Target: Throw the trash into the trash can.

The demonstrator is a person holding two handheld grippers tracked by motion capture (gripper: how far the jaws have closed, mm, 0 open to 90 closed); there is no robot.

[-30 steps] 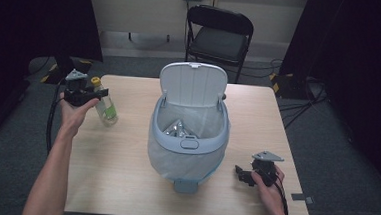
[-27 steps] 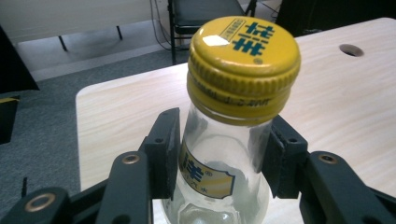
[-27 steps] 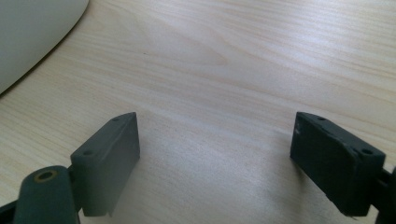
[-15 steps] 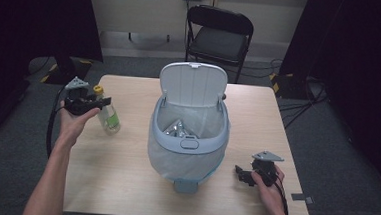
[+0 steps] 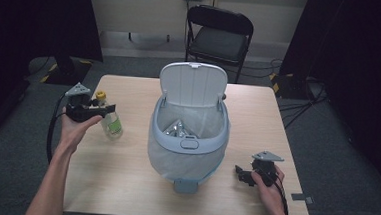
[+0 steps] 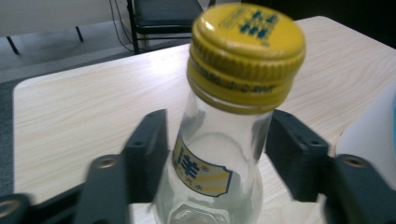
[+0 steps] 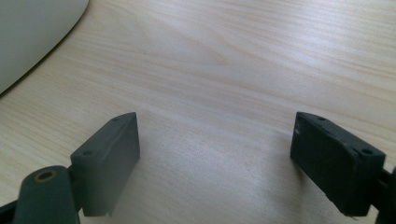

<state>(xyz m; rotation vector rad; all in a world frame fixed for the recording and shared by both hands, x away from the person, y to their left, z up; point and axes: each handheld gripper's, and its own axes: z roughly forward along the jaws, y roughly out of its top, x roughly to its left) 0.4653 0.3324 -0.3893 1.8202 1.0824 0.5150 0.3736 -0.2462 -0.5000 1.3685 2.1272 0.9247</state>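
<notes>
Bottle (image 6: 219,154) of clear glass with a yellow cap (image 6: 246,56) stands upright on the bench (image 5: 123,183), at its left side, well apart from the open-lidded bin (image 5: 189,142) in the middle. Around the bottle's neck sits the left claw (image 5: 105,111), whose jaws have just been opening: in the left gripper view the left pad lies against or just beside the glass at the label, while a clear gap shows between the right pad and the glass, so the grip is released and the bottle rests on its own base. The person's left hand (image 5: 74,128) holds this claw level, pointing towards the bin. Near the front right corner of the bench, the right claw (image 7: 215,158) rests low over the bare wood in the right hand (image 5: 269,185), its jaws spread wide with nothing between them; the bin's pale wall is off to its left.
</notes>
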